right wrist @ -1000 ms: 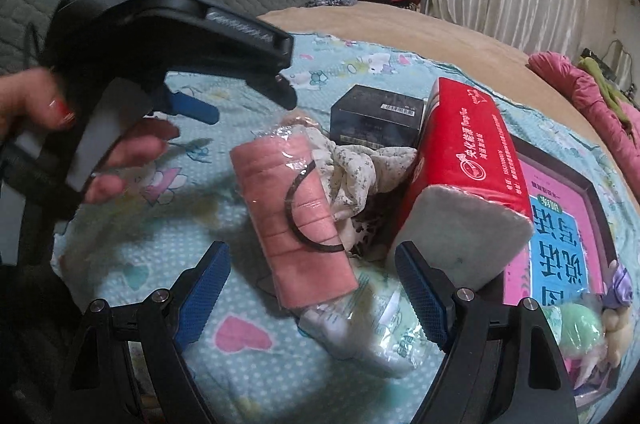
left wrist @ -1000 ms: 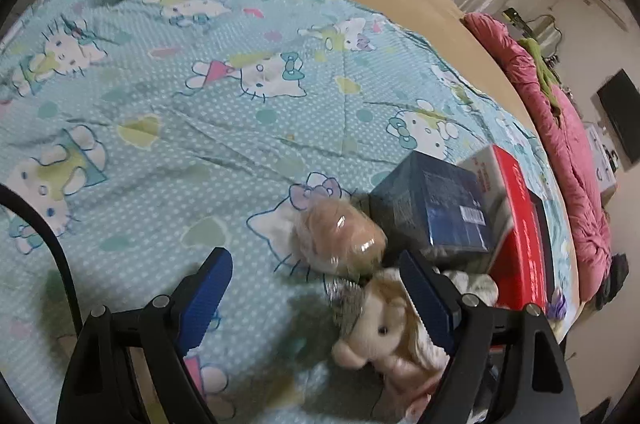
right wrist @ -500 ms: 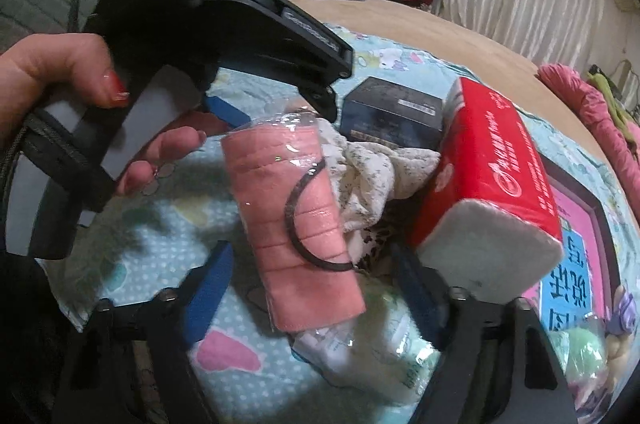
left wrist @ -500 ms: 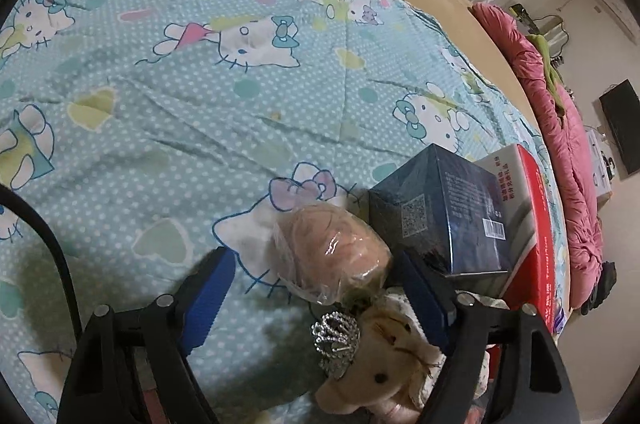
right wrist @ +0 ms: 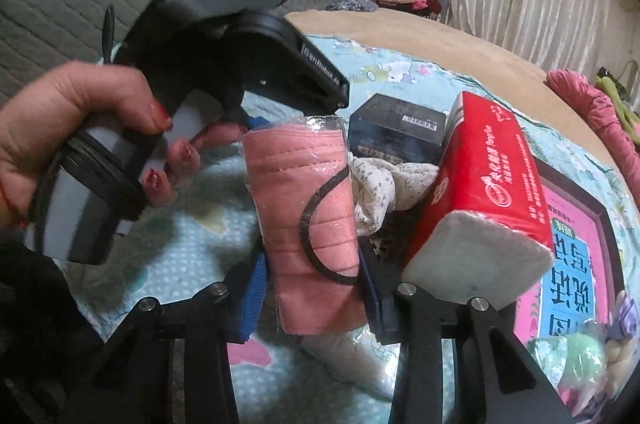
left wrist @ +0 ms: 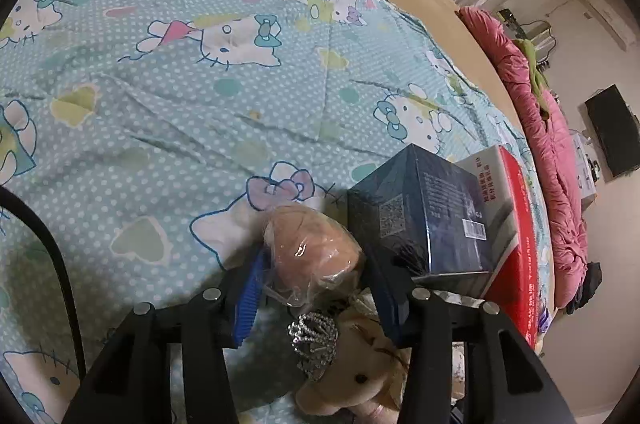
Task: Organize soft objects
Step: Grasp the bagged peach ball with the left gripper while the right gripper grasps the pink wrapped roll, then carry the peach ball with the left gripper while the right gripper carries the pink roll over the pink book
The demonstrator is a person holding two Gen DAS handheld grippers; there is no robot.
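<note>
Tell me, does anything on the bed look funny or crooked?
Yes. The red tissue pack is tilted, propped on the crumpled white cloth instead of lying flat. The plush toy is jammed under the left gripper. Both grippers squeeze the pink wrapped item, one at each end.

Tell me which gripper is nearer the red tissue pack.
Right. The right gripper sits just beside the red tissue pack; the left gripper is beyond the dark box.
</note>
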